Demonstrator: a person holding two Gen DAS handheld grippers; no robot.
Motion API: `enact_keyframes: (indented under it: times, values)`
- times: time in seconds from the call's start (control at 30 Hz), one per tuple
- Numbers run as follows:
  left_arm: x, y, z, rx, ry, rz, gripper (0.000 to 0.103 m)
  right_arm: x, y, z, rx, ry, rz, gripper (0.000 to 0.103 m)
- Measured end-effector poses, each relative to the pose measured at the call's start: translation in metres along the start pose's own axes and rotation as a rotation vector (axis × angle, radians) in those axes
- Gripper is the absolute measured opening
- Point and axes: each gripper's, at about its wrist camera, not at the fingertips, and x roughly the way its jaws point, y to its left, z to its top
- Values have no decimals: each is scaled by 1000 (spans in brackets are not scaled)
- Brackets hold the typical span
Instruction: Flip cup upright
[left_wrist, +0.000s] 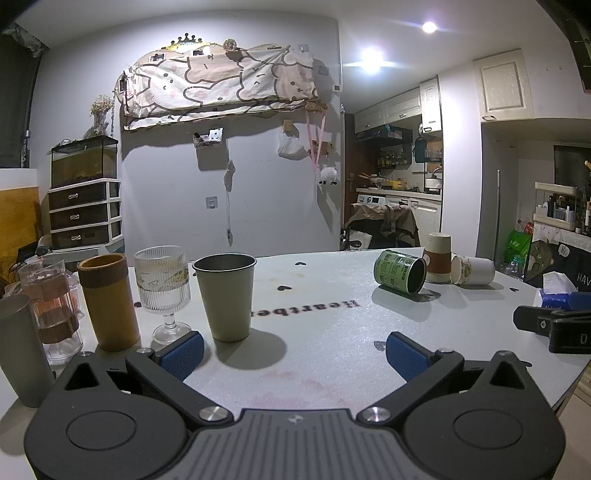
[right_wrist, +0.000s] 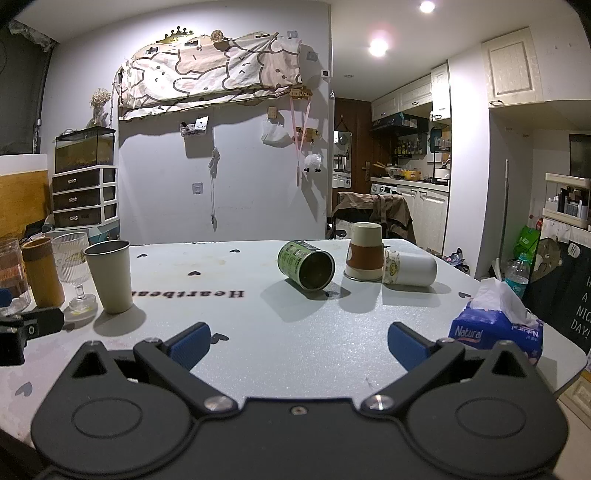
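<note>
A green printed cup lies on its side on the grey table, mouth toward me; it also shows in the left wrist view. A paper cup with a brown sleeve stands upside down beside it. A white paper cup lies on its side to its right. My right gripper is open and empty, well short of these cups. My left gripper is open and empty, just in front of an upright beige metal cup.
Upright at the left stand a ribbed stemmed glass, a tan tube cup, a clear jar and a grey tumbler. A blue tissue pack lies near the table's right edge. The word Heartbeat is printed mid-table.
</note>
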Motion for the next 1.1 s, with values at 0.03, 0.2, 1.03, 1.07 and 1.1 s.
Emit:
enact_keyframes:
  times: [0.03, 0.2, 1.03, 1.07, 1.1]
  values:
    - [0, 0, 0, 0, 0, 0, 103, 0, 0, 0, 0, 0, 0, 103]
    - [0, 0, 0, 0, 0, 0, 103, 1, 2, -1, 2, 6, -2, 103]
    - [15, 26, -7, -33, 31, 46, 103, 220, -39, 108, -96, -17, 81, 103]
    - [17, 27, -7, -34, 32, 52, 103, 232, -39, 111, -91, 1, 85, 103]
    - [18, 28, -6, -36, 34, 55, 103, 244, -39, 113, -94, 12, 88, 103]
